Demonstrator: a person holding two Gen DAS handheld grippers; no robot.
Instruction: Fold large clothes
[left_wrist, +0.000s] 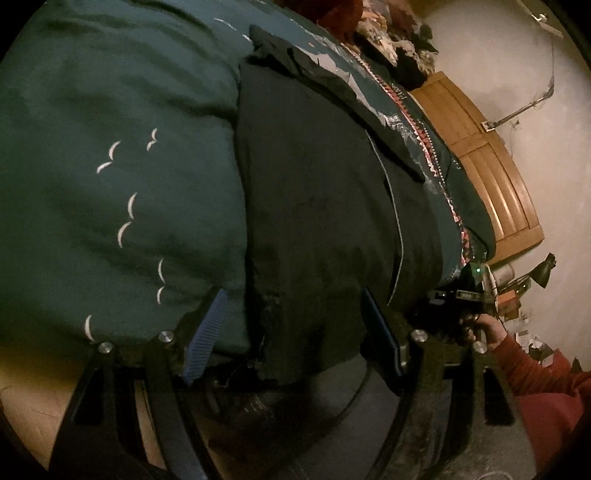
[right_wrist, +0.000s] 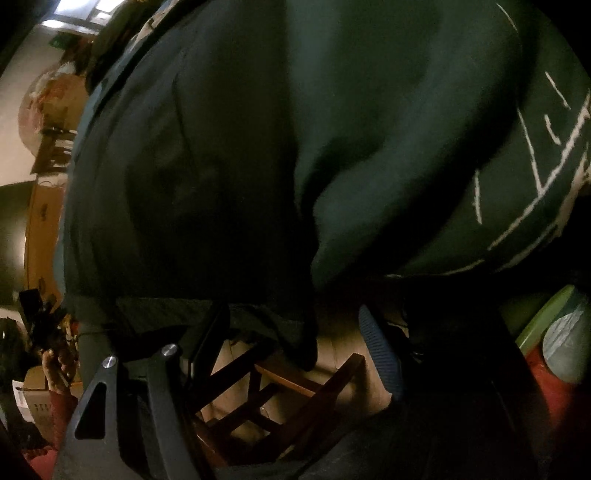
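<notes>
Two tools are working at the near edge of a bed covered by a dark green duvet (left_wrist: 110, 129) with white bird marks. Lying spread flat on the duvet is a large black garment (left_wrist: 314, 192), its near hem hanging over the bed's edge. The left tool (left_wrist: 295, 332) is hovering with its blue-padded fingers (left_wrist: 207, 332) spread wide, released, the frayed hem sitting between them without being pinched. The right tool (right_wrist: 291, 343) is likewise gaping, fingers apart, just below the garment's dark hem (right_wrist: 266, 321), above a wooden chair (right_wrist: 295, 387).
</notes>
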